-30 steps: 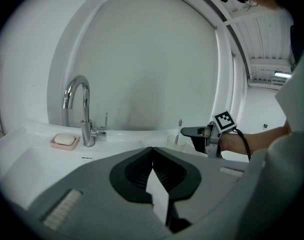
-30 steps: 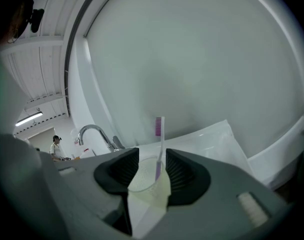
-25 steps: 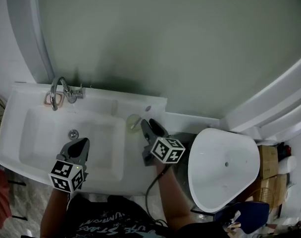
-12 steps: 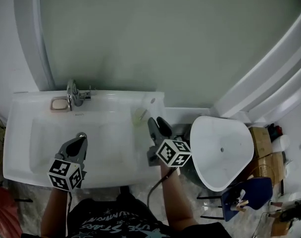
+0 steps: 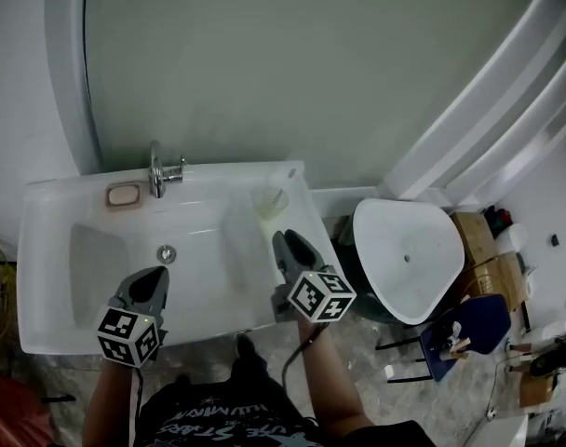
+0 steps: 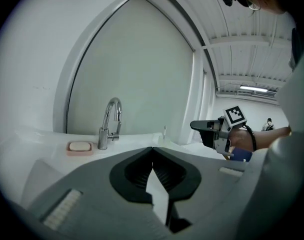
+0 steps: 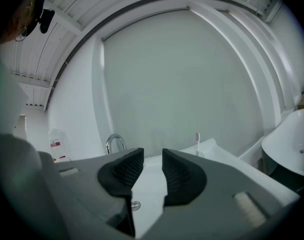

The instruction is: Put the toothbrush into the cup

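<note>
White sink [image 5: 218, 180] against the grey wall, chrome faucet [image 5: 157, 166] at its far edge, pink soap [image 5: 123, 195] just left of that, drain [image 5: 167, 253] in the bowl. To the right, a white rounded tub [image 5: 404, 259]; nearer, a blue chair [image 5: 469, 329]; cardboard boxes [image 5: 477, 240] beyond.
</note>
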`<state>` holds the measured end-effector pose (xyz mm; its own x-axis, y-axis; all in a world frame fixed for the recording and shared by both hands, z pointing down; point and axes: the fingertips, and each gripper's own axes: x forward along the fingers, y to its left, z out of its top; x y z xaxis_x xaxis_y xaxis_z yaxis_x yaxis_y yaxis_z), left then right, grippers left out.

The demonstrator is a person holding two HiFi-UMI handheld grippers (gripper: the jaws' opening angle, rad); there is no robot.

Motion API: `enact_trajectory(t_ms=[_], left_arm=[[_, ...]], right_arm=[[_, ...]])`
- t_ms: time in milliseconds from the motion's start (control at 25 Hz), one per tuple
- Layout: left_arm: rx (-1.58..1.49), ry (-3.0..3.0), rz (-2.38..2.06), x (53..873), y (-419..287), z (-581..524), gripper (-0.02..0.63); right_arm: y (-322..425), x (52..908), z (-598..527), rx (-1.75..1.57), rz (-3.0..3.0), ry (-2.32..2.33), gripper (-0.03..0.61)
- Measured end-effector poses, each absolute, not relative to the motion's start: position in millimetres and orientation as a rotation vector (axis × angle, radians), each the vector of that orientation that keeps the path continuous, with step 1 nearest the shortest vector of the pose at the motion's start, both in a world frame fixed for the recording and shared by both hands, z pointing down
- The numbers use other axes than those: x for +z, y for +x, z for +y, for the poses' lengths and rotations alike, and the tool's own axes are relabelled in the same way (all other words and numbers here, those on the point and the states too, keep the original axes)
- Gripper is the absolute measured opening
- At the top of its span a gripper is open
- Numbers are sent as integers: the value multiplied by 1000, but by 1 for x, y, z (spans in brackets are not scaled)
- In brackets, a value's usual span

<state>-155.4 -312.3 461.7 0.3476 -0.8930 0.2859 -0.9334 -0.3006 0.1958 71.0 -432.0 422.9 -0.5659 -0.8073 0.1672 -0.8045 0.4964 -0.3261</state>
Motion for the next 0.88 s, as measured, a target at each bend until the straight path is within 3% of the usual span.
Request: enact_trajectory(t_ms=[200, 360, 880], left_arm=[[202, 2364, -1500, 471, -161, -280, 11], [215, 2389, -1415, 477, -166, -253, 10], [248, 2480, -1197, 485, -123, -224, 10]], right_arm=[[58, 436, -378, -623, 2649, -1547, 76], [49, 452, -334, -712, 2596, -1609, 7], [60, 465, -265, -764, 2575, -1693, 5]])
